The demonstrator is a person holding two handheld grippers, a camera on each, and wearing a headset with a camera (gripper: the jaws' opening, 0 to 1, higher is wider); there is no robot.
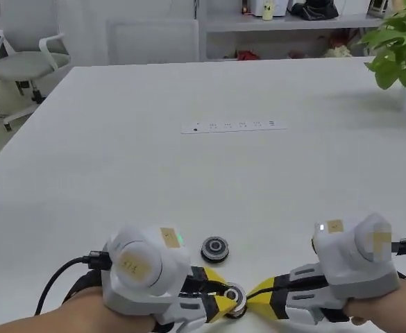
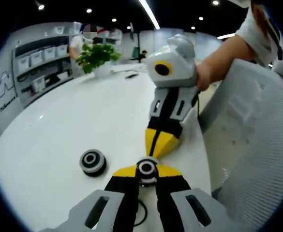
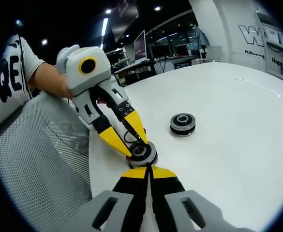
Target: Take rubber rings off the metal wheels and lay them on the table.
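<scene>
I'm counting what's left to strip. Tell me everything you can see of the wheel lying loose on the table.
The loose wheel is small and round: a silvery metal hub with a central bore, ringed by black rubber, still on. It lies flat on the white table, touching nothing, just beyond the left tool and right tool, which meet at a second wheel.

A small metal wheel with a black rubber ring around it lay flat on the table. A second wheel, also dark-rimmed, sat nearby, clamped between the left gripper's yellow tips.
</scene>
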